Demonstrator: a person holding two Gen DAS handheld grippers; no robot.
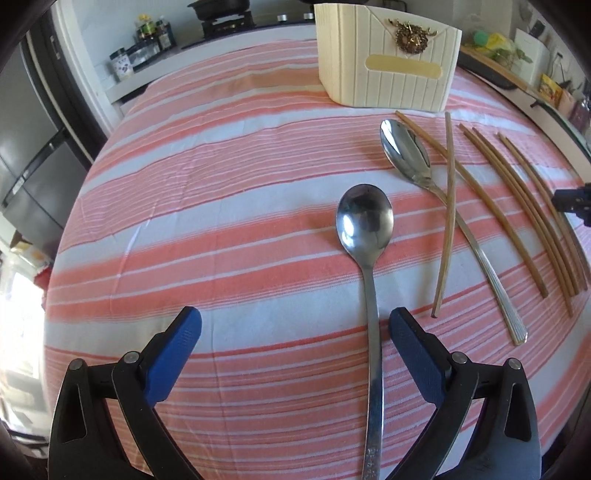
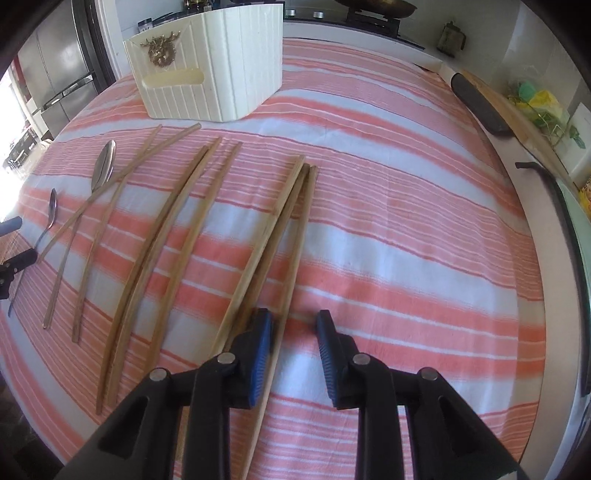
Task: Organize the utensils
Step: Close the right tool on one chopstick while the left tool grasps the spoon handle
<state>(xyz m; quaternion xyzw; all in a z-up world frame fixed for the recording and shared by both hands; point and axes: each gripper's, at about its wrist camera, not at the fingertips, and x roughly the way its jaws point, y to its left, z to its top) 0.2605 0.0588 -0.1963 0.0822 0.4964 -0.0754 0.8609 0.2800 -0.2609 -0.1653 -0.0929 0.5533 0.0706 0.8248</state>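
Observation:
A steel spoon [image 1: 365, 229] lies on the striped cloth, its handle running between my left gripper's open blue fingers [image 1: 295, 325]. A second, larger spoon [image 1: 406, 151] lies to its right under a crossed chopstick [image 1: 447, 221]. Several wooden chopsticks [image 1: 517, 206] lie further right. A cream ribbed holder box [image 1: 388, 62] stands at the back. In the right wrist view my right gripper [image 2: 293, 325] is open, its left finger over a bundle of three chopsticks [image 2: 291, 218]. More chopsticks [image 2: 166, 229], both spoons [image 2: 101, 170] and the box [image 2: 214, 70] show to the left.
The striped cloth [image 1: 221, 184] covers the whole table. A stove and jars stand behind [image 1: 221, 14]. A fridge [image 1: 29, 147] is at the left. A dark tray edge [image 2: 480, 103] and wooden board lie along the right table edge.

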